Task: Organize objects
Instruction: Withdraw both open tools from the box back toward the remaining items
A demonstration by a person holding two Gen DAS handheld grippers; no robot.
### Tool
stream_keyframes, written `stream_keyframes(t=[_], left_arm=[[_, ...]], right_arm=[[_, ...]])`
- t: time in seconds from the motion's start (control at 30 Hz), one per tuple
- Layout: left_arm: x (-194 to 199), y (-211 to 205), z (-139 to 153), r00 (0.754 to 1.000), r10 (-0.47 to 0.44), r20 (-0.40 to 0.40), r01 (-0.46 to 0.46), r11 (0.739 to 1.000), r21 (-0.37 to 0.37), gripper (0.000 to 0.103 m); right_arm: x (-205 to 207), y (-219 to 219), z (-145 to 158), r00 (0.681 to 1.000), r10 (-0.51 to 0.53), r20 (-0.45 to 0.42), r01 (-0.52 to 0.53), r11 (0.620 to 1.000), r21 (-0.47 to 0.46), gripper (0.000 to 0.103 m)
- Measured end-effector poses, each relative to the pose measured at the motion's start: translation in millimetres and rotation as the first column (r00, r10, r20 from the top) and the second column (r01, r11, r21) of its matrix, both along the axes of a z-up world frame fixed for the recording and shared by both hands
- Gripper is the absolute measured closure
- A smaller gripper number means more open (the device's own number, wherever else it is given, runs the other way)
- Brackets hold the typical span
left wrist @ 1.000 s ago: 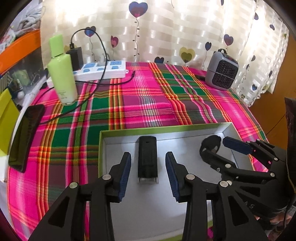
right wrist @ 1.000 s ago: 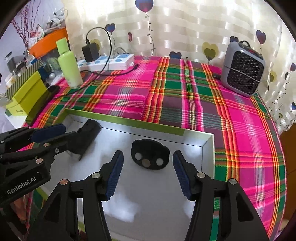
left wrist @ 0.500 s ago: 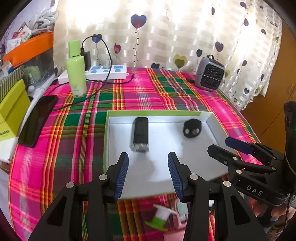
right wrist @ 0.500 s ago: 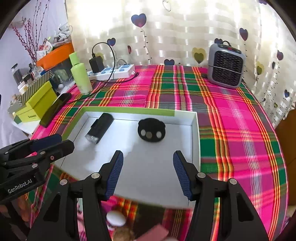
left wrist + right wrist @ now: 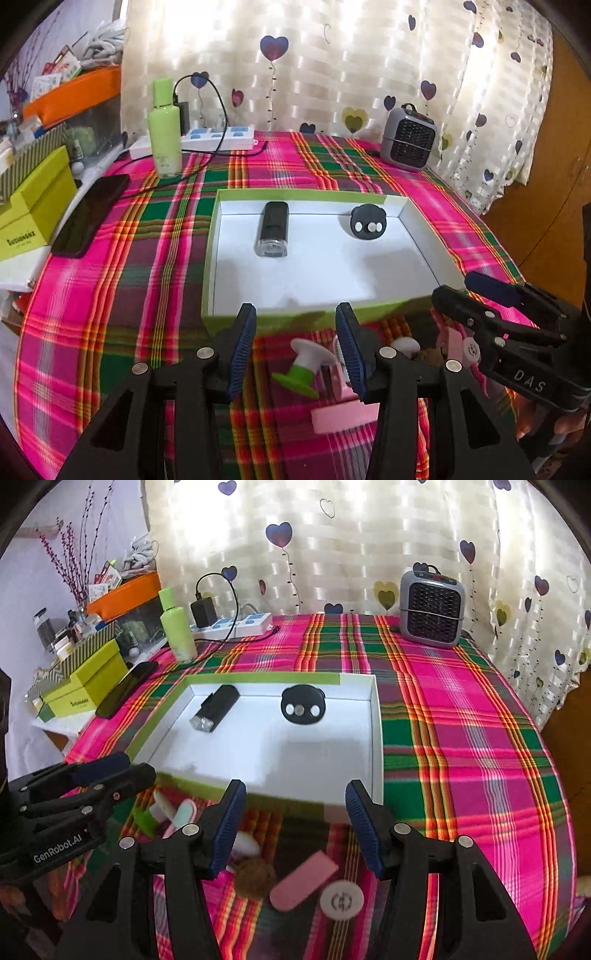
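Beyond both sets of jaws sits the shallow white cardboard box with lime-green rim (image 5: 209,258), on the pink-green plaid tablecloth (image 5: 122,288). Inside, toward its far wall: a black rectangular flashlight with clear lens (image 5: 272,229) and a round black plastic disc with three pale dots (image 5: 368,222), well apart from each other. Left gripper (image 5: 295,345) has its blue ribbed pads parted, nothing between them; right gripper (image 5: 293,825) likewise gaping wide and empty. Left view only: a white-and-green spool-shaped plastic piece (image 5: 301,367) lying tilted just below the jaw gap, and a flat pink block (image 5: 343,415) near the right pad. Right view only: a pink oblong eraser-like slab (image 5: 303,880), a white round cap with printed mark (image 5: 341,900) and a fuzzy brown ball (image 5: 255,878), all under the jaws on the cloth, outside the box; a few small pale pieces at the left pad are too blurred to identify. Each view catches the other gripper at its edge. Well past the box: glossy lime-green plastic bottle (image 5: 164,129), white power strip with blue sockets (image 5: 218,136), grey grilled mini heater (image 5: 408,138); flat black phone (image 5: 90,216) off to the left.
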State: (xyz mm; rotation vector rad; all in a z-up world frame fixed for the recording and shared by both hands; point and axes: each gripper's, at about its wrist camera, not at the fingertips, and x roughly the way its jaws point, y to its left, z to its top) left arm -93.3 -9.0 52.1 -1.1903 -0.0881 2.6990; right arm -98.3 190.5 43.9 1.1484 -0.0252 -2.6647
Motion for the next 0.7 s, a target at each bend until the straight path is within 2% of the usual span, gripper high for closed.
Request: stream_keyframes(t=[0.43,0.57,0.7], left_arm=[[33.2,9.3,-4.3,0.997,-0.022,-0.068,0.016,0.996,-0.088,0.06],[40.3,7.5,-7.5,0.997,-0.029,-0.076,0.022,0.996,-0.088,0.06],[44.6,0.5,-12.2,0.998,-0.04,-0.057,0.039,0.999,-0.026,0.059]], right_arm=[[33.2,24.2,-12.3,1.0,-0.017,-0.005,0.016,0.999,-0.031,0.046],[40.5,30.2,-13.7,1.0,-0.019,-0.009,0.019,1.0,-0.008,0.046],[46.8,37.9,-13.1,0.999,-0.03,-0.019,0.03,1.0,-0.005,0.046]])
